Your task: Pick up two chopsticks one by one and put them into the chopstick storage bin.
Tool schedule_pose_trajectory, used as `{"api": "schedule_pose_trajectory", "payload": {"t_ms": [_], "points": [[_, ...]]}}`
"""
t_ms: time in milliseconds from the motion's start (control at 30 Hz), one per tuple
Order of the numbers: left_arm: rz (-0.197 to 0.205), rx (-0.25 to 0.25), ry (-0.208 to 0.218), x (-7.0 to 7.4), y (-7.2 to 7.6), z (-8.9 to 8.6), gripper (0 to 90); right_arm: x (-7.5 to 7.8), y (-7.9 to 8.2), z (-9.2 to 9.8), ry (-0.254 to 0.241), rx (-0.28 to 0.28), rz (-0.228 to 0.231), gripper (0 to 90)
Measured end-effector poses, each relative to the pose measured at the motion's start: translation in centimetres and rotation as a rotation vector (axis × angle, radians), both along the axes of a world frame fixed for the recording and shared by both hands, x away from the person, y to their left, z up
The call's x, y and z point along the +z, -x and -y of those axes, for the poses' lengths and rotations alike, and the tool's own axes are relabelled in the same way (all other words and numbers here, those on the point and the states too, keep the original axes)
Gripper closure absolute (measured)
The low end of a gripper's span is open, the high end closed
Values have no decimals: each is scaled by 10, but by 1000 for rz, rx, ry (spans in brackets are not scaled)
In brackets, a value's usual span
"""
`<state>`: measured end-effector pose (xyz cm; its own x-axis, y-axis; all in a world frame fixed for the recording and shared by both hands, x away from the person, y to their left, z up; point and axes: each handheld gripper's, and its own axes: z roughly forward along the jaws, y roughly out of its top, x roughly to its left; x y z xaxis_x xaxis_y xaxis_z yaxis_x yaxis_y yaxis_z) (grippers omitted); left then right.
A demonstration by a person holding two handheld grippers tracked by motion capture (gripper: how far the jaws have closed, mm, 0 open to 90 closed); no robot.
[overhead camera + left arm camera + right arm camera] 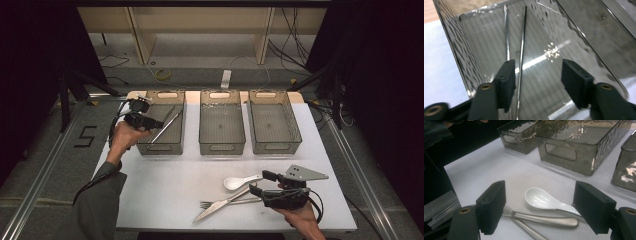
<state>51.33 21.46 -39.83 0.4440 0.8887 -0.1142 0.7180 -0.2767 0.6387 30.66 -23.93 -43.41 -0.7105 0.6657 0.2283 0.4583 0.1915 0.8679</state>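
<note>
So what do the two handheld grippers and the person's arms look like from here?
Both are black. The left gripper has a black cable looping off it. The right gripper carries a grey three-cornered plate with small holes, and a black cable. Each has two blocky black jaws with brass-coloured pivot rings. The left arm wears a grey-green long sleeve.

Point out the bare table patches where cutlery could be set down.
Free: the white table between the left bin and the knife. Crowded: around the white spoon, fork and right gripper.
</note>
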Motion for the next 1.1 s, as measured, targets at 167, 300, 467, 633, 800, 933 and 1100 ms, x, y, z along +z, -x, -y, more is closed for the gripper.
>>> {"api": "schedule_pose_trajectory", "payload": {"t_ms": [167,300,467,633,800,933,1100], "points": [[52,-33,51,0,22,-2,342,-1,-2,-2,21,16,-2,271],[78,-52,62,1,37,0,308,2,-6,-4,71,38,6,271],[106,-84,86,3,60,5,281,5,-16,-7,144,72,11,271],[138,-108,142,2,82,6,264,7,-35,-8,208,105,-13,269],[147,-129,186,-4,99,6,242,7,-49,-13,278,153,-46,264],[163,-156,203,-7,111,9,231,5,-57,-18,321,172,-63,263],[180,-160,224,-9,121,6,218,1,-68,-22,367,186,-79,263]]}}
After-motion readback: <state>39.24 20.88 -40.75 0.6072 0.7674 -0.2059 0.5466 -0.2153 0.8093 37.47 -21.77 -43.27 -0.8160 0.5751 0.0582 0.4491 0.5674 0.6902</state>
